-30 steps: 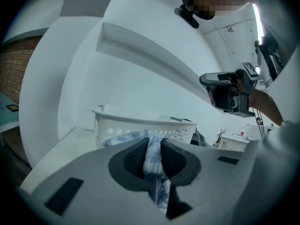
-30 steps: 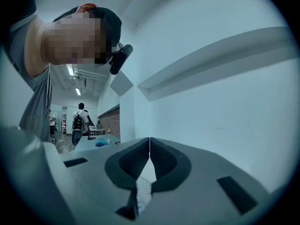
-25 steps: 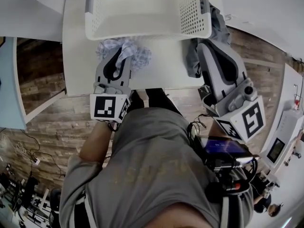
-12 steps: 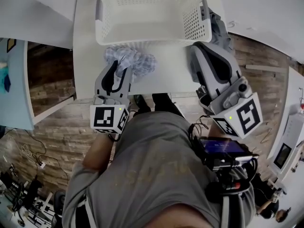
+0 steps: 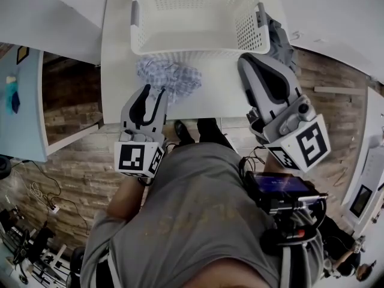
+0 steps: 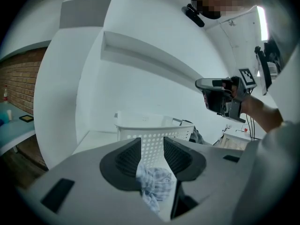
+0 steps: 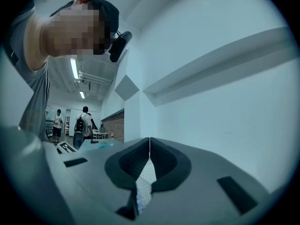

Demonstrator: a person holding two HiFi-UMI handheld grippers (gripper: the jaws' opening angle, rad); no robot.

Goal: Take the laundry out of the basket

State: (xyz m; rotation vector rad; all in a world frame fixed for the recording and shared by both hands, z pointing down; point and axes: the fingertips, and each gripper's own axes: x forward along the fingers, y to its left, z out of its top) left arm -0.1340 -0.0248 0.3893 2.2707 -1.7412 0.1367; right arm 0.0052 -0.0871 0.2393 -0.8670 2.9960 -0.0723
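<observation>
- Lying crumpled on the white bench, a blue-and-white checked cloth is outside the white perforated plastic laundry basket, just in front of the basket's near wall.
- The left claw points at this cloth from the person's side. Its jaws stand apart and have just been opening. The cloth's near edge lies right at the fingertips, and neither pad presses on it.
- In the left gripper view the two dark ribbed pads are spread. The checked cloth shows in the gap between them, low down, and the basket stands upright beyond it.
- The right claw is over the right part of the bench, beside the basket's near right corner. Its jaws are together and grip nothing.
- In the right gripper view the claw's dark pads meet at their tips. Only a strip of white perforated surface shows through the slit below them.
- A dark grey garment is bunched against the outside of the basket's right wall, near its handle, partly hidden behind the right claw. The left gripper view shows it as a dark lump at the basket's right end.
- Each gripper carries a white cube with black square markers, the left one and the right one both close to the person's grey shirt.
</observation>
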